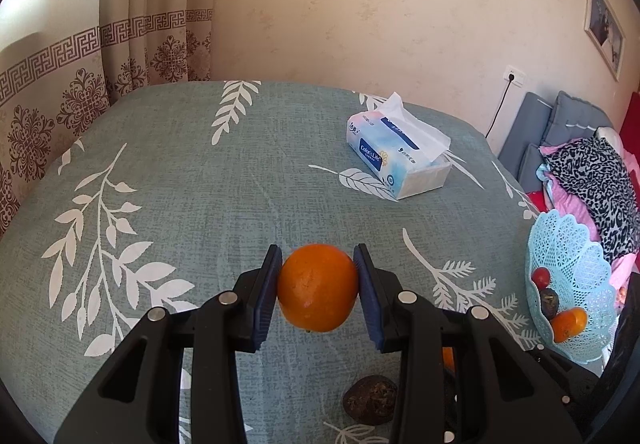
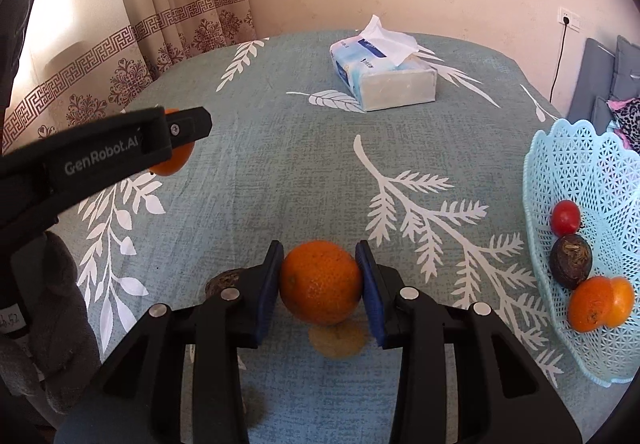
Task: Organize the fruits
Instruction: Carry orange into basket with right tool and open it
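My left gripper [image 1: 317, 286] is shut on an orange [image 1: 318, 286], held above the grey-green leaf-print tablecloth [image 1: 200, 204]. In the right wrist view that gripper [image 2: 192, 128] shows from the side at the left, its orange [image 2: 172, 162] peeking out behind the finger. My right gripper [image 2: 320, 284] is shut on a second orange [image 2: 320, 282], both blue pads pressing its sides, just above the cloth with a tinted shadow beneath. A light-blue lattice basket [image 2: 580, 172], [image 1: 568, 244] stands at the right table edge, holding a small red fruit [image 2: 565, 217], a dark brown fruit [image 2: 570, 262] and two oranges [image 2: 592, 304].
A dark brown fruit [image 1: 370, 398], [image 2: 224, 280] lies on the cloth near both grippers. A tissue pack [image 1: 396, 156], [image 2: 384, 80] sits at the far side. Patterned curtains [image 1: 80, 84] hang at the left; clothes and cushions [image 1: 592, 172] are piled beyond the basket. A grey-gloved hand [image 2: 60, 304] is at lower left.
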Tool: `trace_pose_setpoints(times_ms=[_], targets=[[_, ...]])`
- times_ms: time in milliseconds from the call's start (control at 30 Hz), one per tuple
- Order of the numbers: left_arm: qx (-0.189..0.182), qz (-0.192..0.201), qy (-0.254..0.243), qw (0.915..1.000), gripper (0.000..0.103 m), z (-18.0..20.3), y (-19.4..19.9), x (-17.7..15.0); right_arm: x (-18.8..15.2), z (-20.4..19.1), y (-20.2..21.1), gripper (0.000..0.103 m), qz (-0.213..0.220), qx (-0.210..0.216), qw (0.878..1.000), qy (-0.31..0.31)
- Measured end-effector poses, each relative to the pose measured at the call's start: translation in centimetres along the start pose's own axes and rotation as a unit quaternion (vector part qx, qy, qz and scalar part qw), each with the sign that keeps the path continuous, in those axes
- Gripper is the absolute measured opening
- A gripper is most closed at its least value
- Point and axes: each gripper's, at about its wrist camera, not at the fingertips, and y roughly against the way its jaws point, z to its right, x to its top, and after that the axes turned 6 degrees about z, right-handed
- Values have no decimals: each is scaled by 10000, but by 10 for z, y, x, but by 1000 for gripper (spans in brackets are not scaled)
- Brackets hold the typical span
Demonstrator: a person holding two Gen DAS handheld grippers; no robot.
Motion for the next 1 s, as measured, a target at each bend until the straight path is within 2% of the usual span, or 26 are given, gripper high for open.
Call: trace_pose_setpoints(times_ms=[267, 500, 800, 1000], targets=[[-38, 24, -69, 10000, 37, 5, 1, -2, 10, 25, 20, 39, 261, -210, 9991, -279], [-101, 29, -177, 9998, 37, 13, 3, -5, 14, 61, 41, 38, 445, -618, 9954, -584], [-188, 14, -312, 9993, 38, 24, 4, -10, 16, 121, 70, 38, 664, -1242, 9848, -1021], [-257, 1, -418, 9988, 38, 32, 4, -13, 14, 152, 76, 38, 647, -1591, 9767, -1289]])
